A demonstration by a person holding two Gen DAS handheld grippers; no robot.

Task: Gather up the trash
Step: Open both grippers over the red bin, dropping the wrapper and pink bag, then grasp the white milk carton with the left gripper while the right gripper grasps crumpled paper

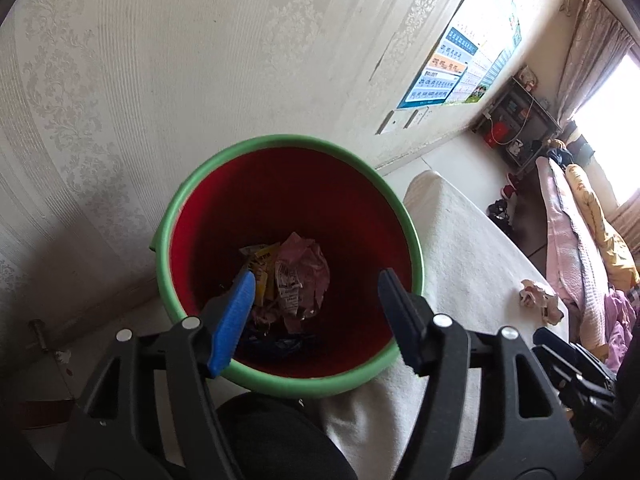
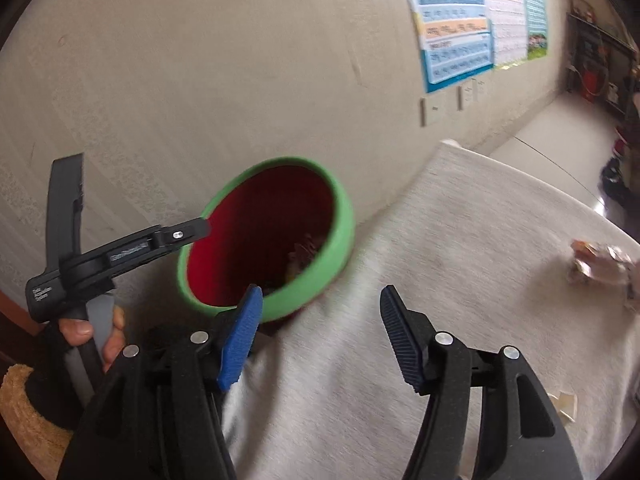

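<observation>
Several crumpled wrappers (image 1: 298,276) already lie in the bin (image 1: 288,142), both the left tongs (image 1: 316,300) and right tongs (image 2: 320,320) spread and empty — one wad (image 1: 540,298) still sits on the surface (image 1: 460,248), well right of the bin.

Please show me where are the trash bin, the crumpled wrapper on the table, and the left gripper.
trash bin (image 1: 192,200), left wrist view, green rim.
crumpled wrapper (image 1: 538,300), left wrist view, its middle.
left gripper (image 1: 316,286), left wrist view, midway between fingertips.

Daylight floods in from an overexposed window (image 1: 618,120); the right wrist view is motion-blurred, both fisheye frames bending at dark rims.
</observation>
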